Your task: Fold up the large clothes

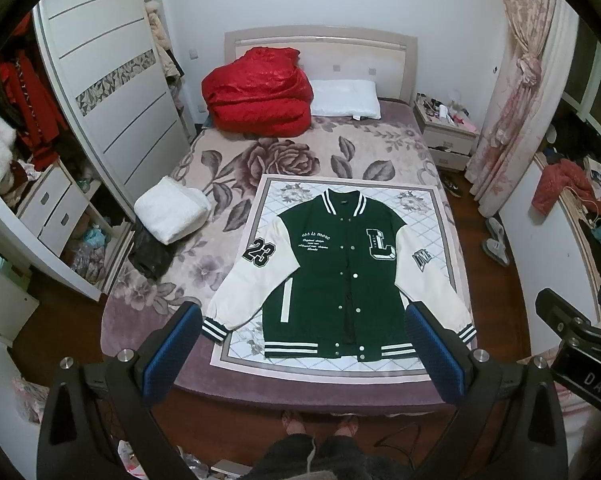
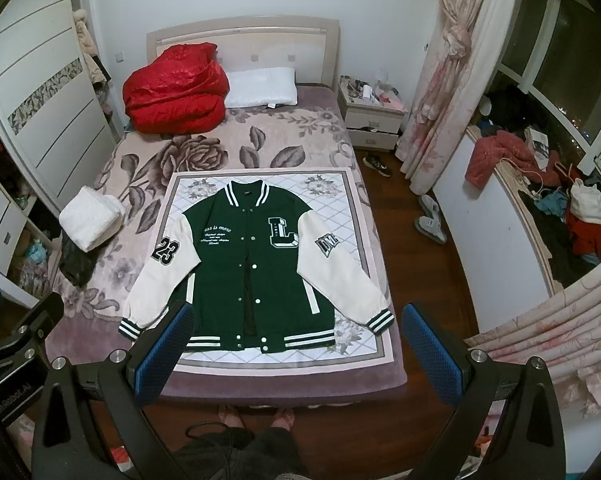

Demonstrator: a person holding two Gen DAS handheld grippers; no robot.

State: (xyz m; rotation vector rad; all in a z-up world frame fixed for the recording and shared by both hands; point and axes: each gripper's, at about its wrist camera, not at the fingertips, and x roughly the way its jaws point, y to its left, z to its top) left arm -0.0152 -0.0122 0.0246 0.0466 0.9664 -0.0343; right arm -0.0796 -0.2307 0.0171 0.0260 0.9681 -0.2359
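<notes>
While both claws hang above the foot of the bed (image 1: 148,304), we note the green and cream varsity jacket (image 1: 340,280) lying flat, front up, sleeves spread, on a quilted floral mat (image 1: 276,196). Our left claw (image 1: 304,356) stands wide apart and holds nothing; our right claw (image 2: 296,356) is likewise wide and holds nothing. We record a red quilt (image 1: 258,92) and white pillow (image 1: 346,98) at the headboard, and a folded white blanket (image 1: 172,210) on the bed's left edge.

Jacket (image 1: 336,276) on mat (image 1: 428,200) on bed (image 1: 260,152)
</notes>
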